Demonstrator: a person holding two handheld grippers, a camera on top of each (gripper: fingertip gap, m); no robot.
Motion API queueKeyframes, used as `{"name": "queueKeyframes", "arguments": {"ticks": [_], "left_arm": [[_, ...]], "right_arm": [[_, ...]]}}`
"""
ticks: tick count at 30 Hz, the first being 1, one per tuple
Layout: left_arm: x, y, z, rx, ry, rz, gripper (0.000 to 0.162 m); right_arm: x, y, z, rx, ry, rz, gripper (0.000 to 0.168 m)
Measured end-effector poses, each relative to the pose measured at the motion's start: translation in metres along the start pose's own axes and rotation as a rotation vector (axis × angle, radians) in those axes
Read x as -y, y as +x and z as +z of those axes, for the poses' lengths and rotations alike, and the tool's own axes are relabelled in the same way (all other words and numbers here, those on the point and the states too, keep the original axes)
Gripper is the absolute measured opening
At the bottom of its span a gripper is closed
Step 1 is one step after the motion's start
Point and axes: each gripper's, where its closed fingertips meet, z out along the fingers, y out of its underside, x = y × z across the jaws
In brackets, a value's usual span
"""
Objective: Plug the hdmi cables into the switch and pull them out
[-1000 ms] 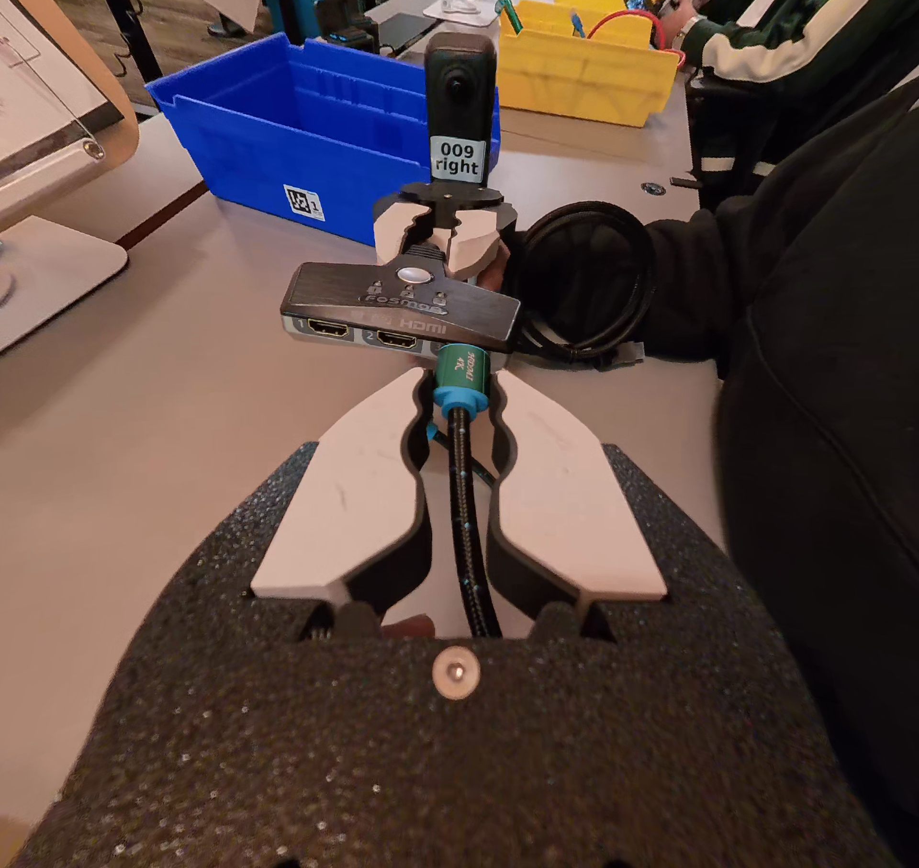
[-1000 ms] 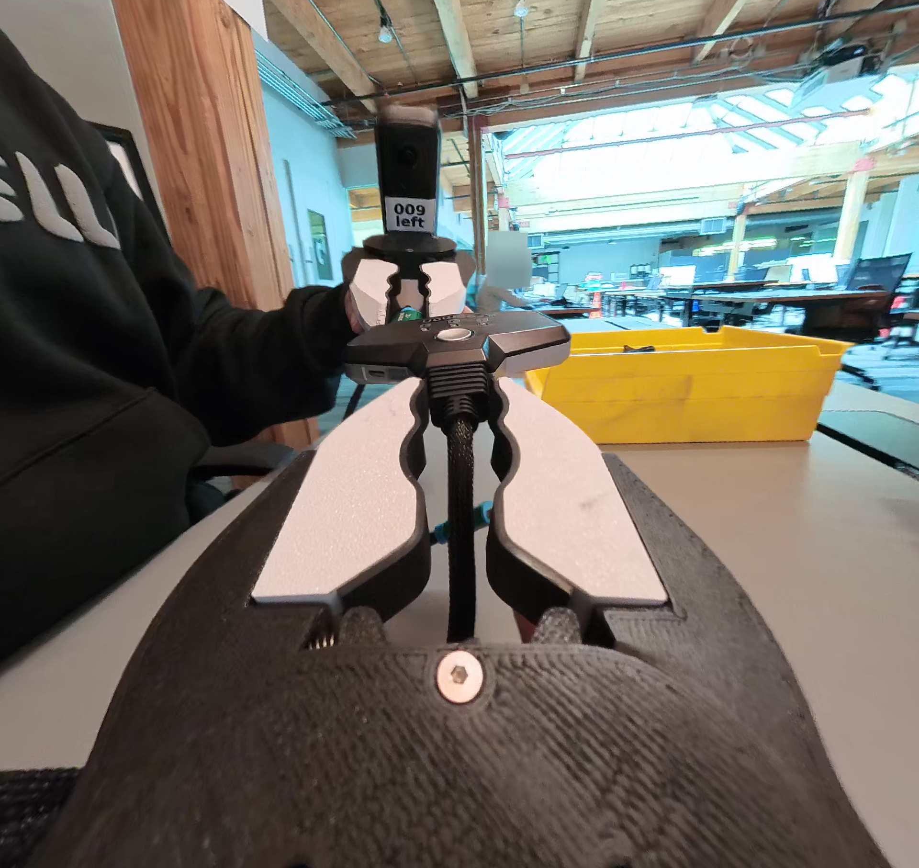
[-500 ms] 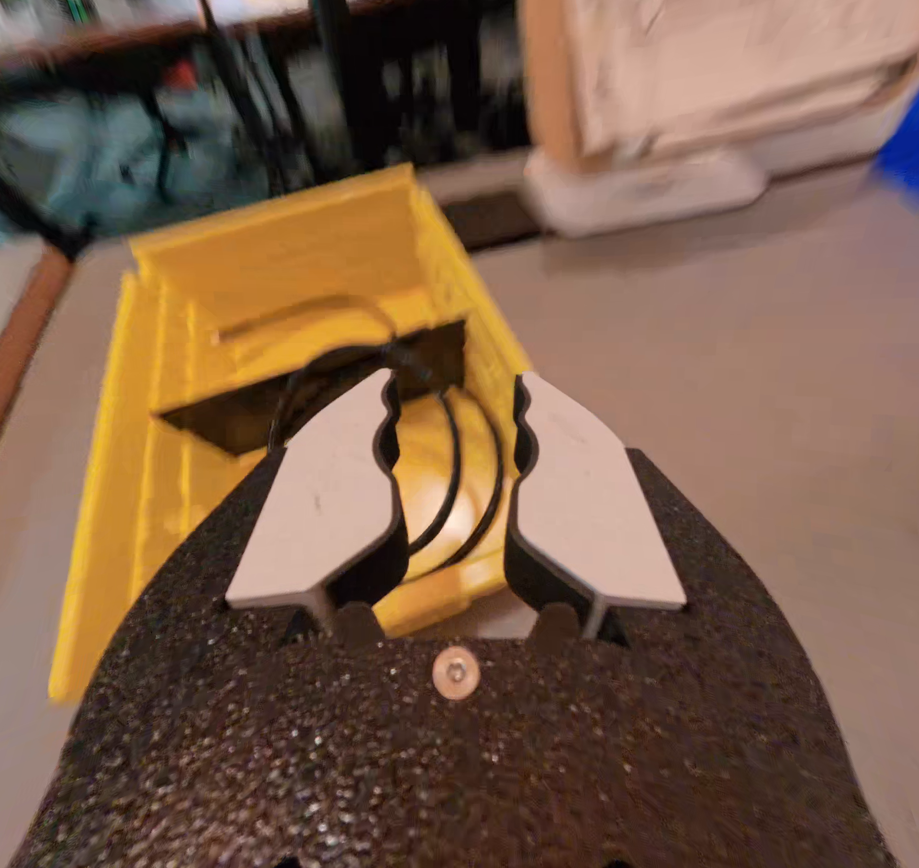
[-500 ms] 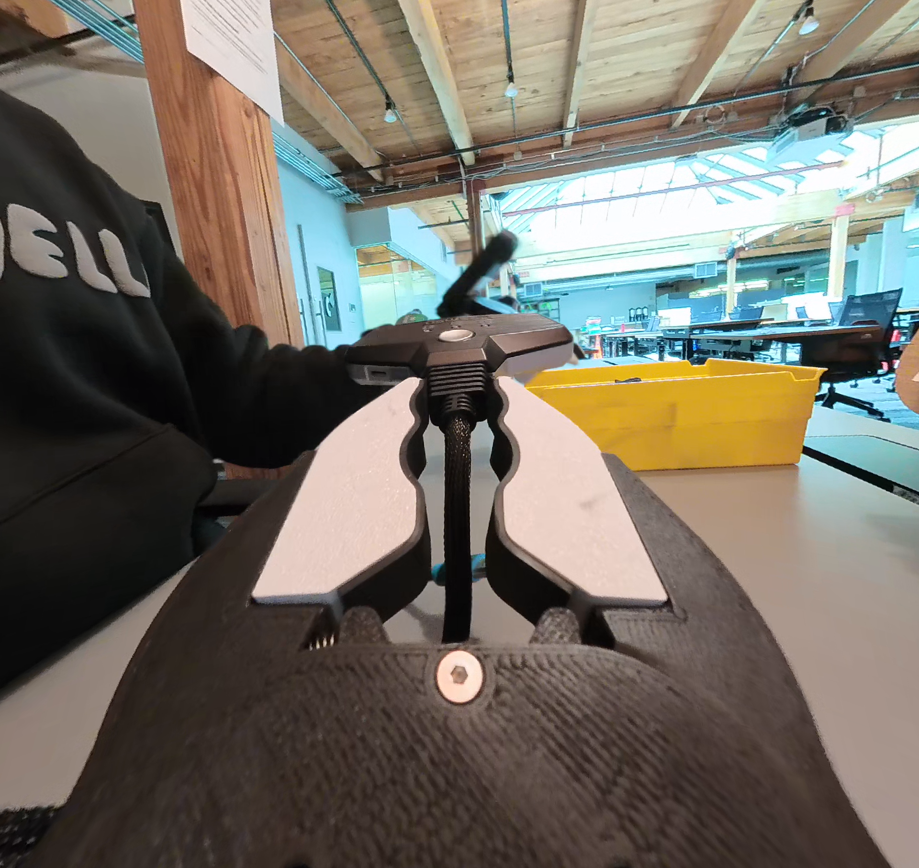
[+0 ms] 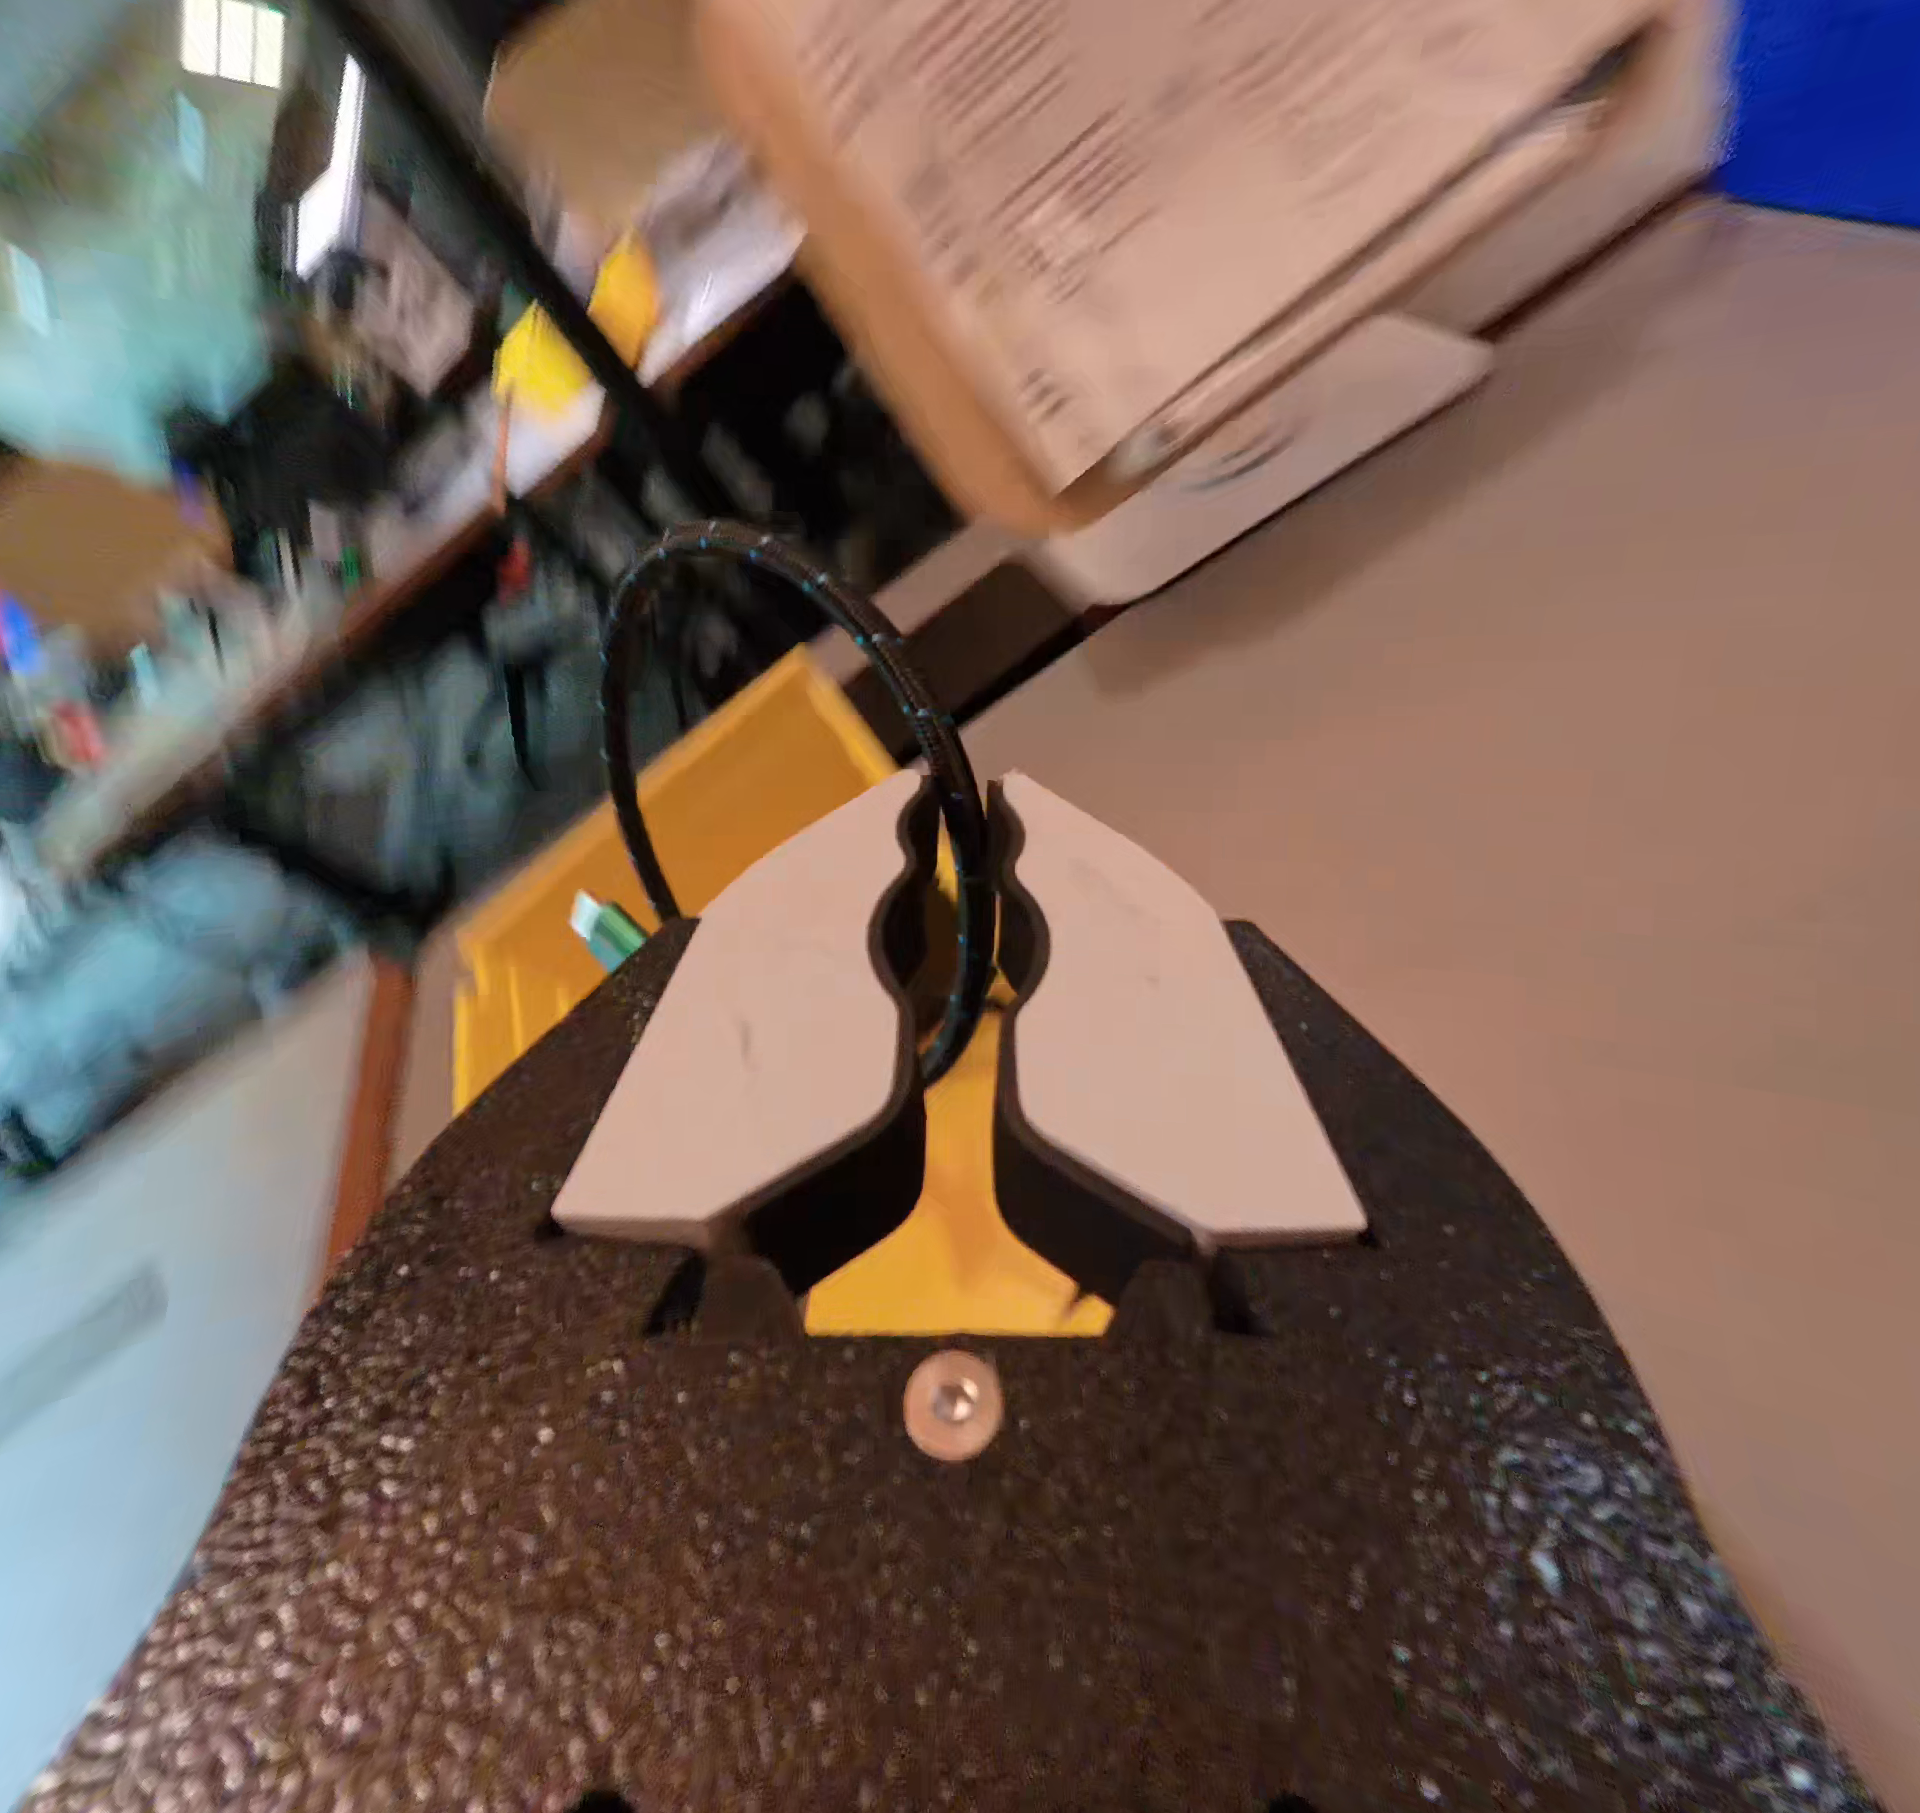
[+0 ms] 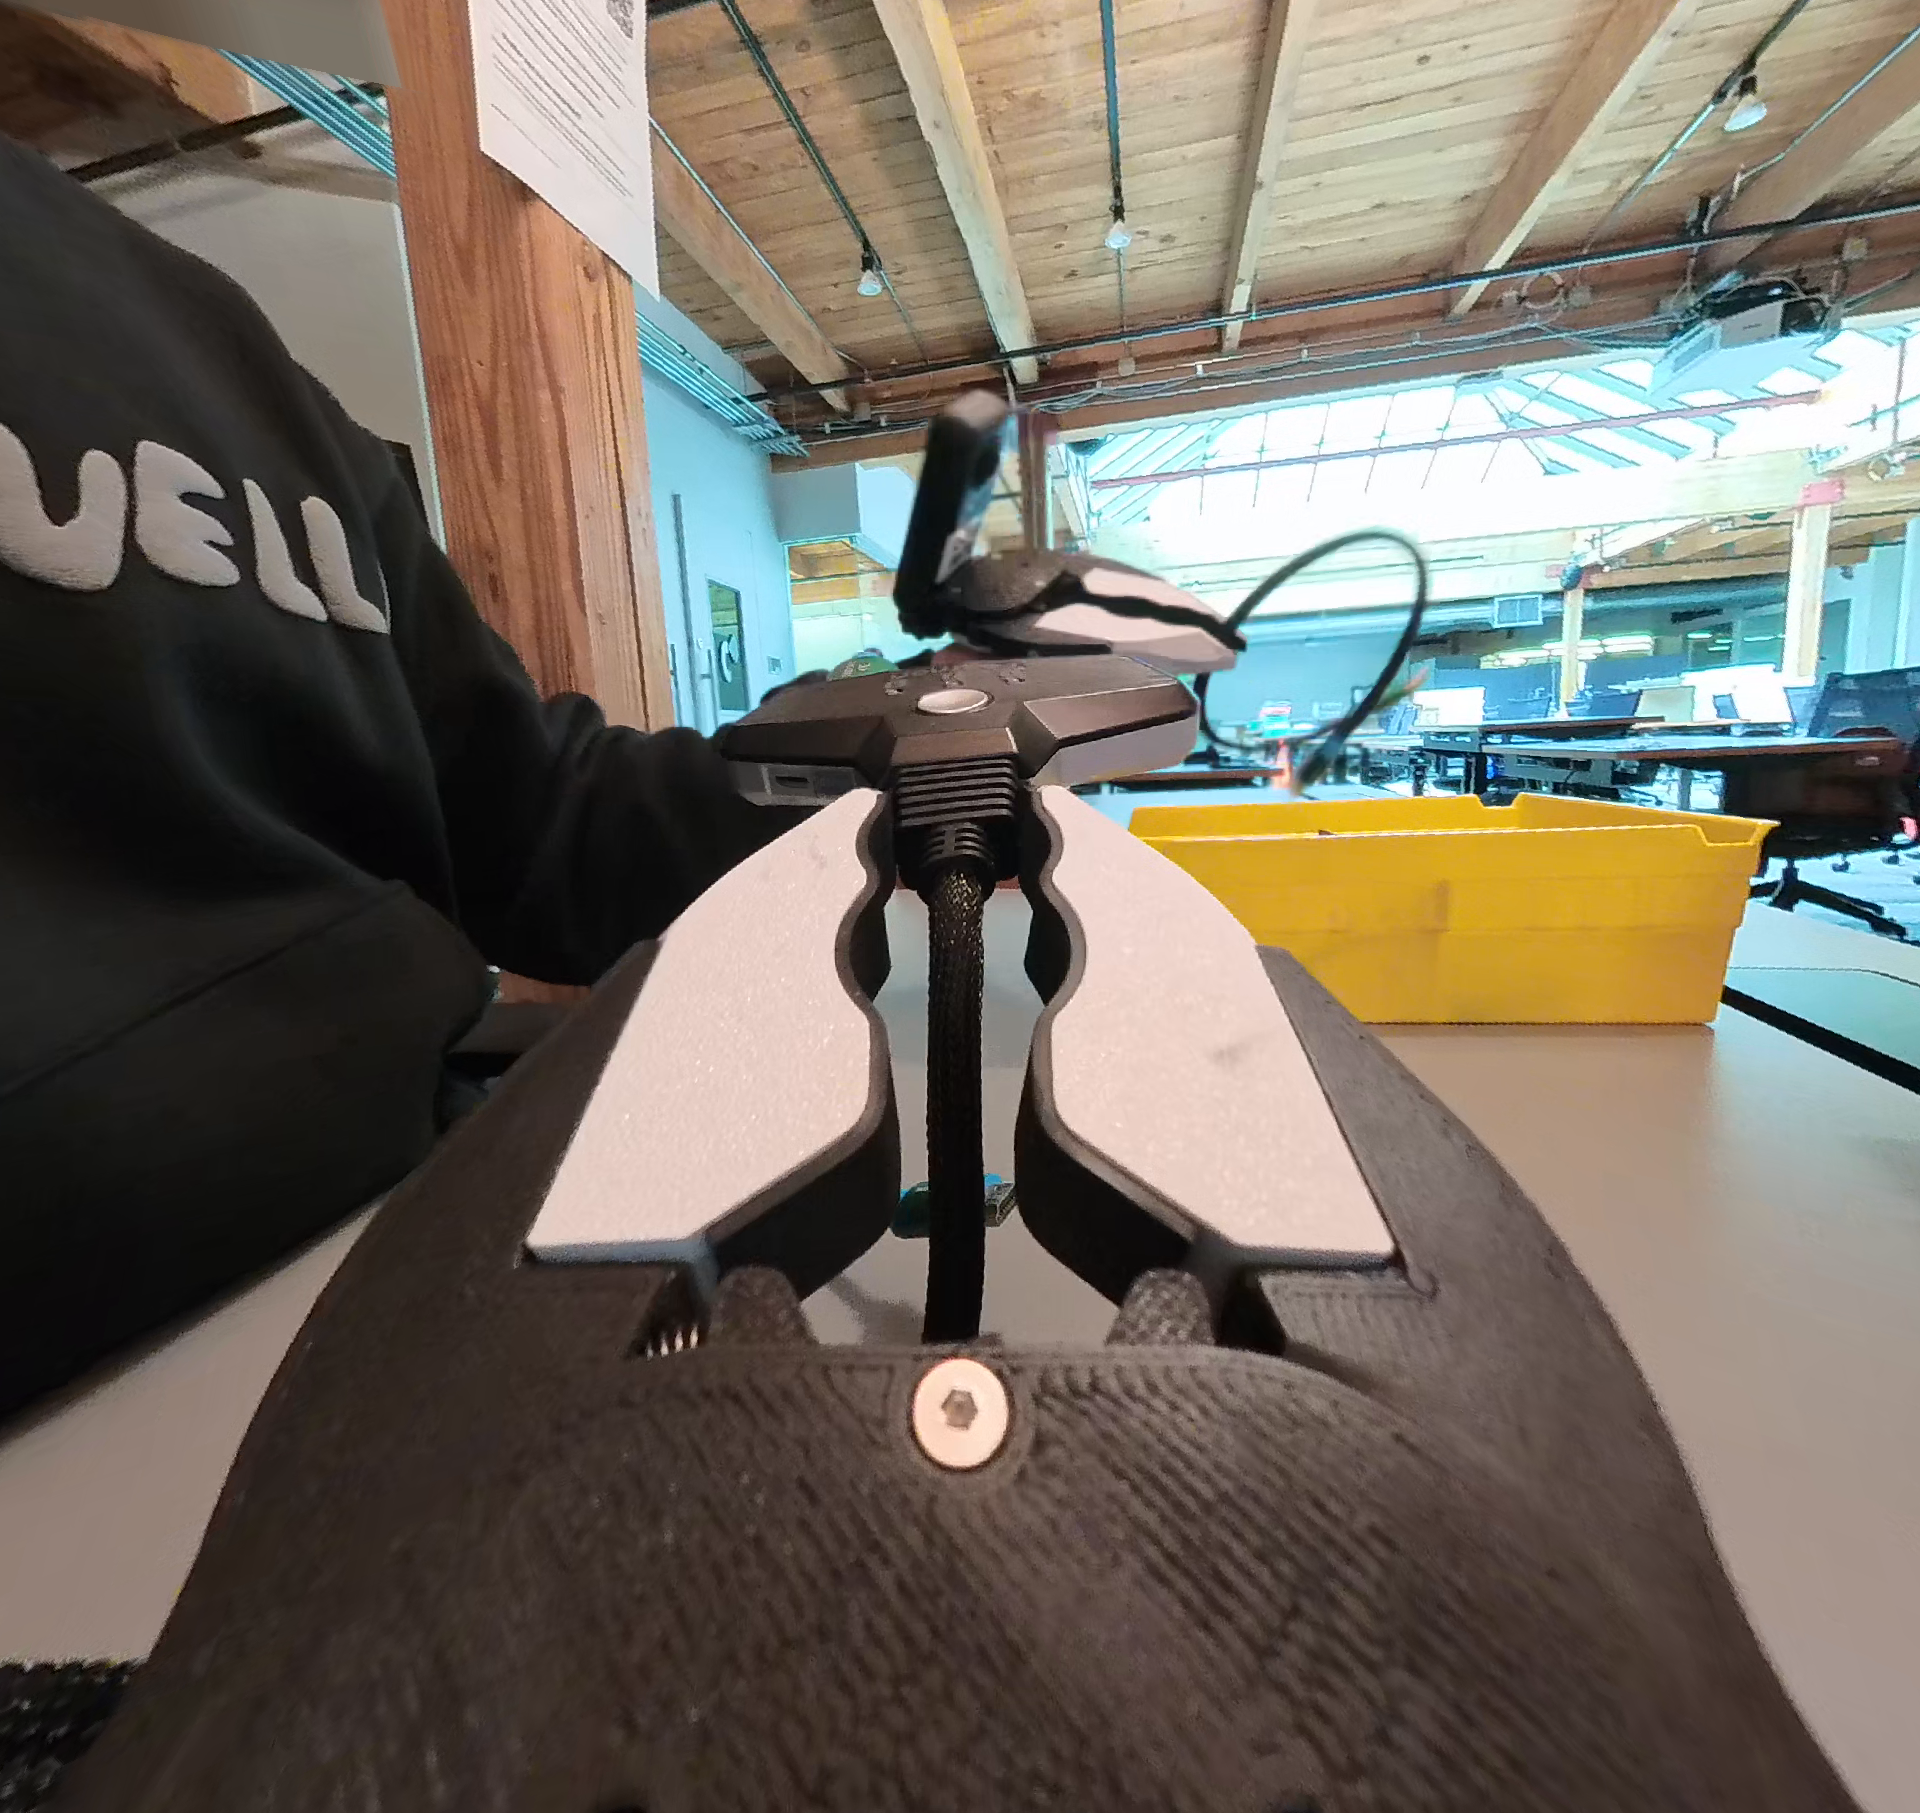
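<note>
My right gripper (image 6: pixel 958 807) is shut on the ribbed neck of the black HDMI switch (image 6: pixel 956 724), where its own black braided lead (image 6: pixel 954 1057) leaves it, and holds the switch level above the table. My left gripper (image 5: pixel 961 787) is shut on a loop of black braided HDMI cable (image 5: pixel 790 568) with blue flecks. The cable's green plug (image 5: pixel 608 932) hangs free over the yellow bin (image 5: pixel 727 797). In the right wrist view the left gripper (image 6: pixel 1216 646) is tilted behind the switch, with the cable loop (image 6: pixel 1408 620) to its right, above the yellow bin (image 6: pixel 1455 911).
A person in a black sweatshirt (image 6: pixel 208 724) sits at the left. A teal plug (image 6: pixel 914 1207) lies on the table (image 6: pixel 1714 1244) under my right gripper. A blue bin (image 5: pixel 1829 49) and a white stand base (image 5: pixel 1299 444) are on the table's far side. The left wrist view is blurred.
My left gripper let go of the green plug at the switch, swung to the yellow bin, shut on a looped cable and lifted it. My right gripper kept hold of the switch.
</note>
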Motion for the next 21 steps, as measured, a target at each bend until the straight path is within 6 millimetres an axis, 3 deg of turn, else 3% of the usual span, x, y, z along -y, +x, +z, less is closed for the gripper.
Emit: {"name": "queueKeyframes", "arguments": {"ticks": [2,4,7,11,14,18,21], "left_arm": [[0.020,0.038,-0.003,-0.096,0.084,0.240,0.007],[0.021,0.077,-0.002,-0.222,0.139,0.374,0.006],[-0.005,0.126,0.002,-0.433,0.125,0.419,0.006],[-0.054,0.170,-0.003,-0.609,0.045,0.471,0.008],[-0.076,0.188,-0.013,-0.680,0.012,0.454,0.011],[-0.093,0.199,-0.026,-0.746,-0.084,0.319,0.019],[-0.087,0.201,-0.039,-0.815,-0.104,0.217,0.030]], "right_arm": [[0.000,-0.003,0.000,0.022,0.001,-0.006,0.023],[0.000,-0.006,0.000,0.035,0.001,-0.008,0.023],[0.000,-0.013,-0.001,0.065,0.005,-0.002,0.023],[-0.002,-0.017,0.001,0.090,-0.011,0.006,0.023],[-0.002,-0.019,0.001,0.107,-0.008,0.018,0.023],[-0.002,-0.025,0.001,0.142,-0.017,0.030,0.023],[-0.002,-0.024,-0.002,0.125,-0.029,0.015,0.022]]}}
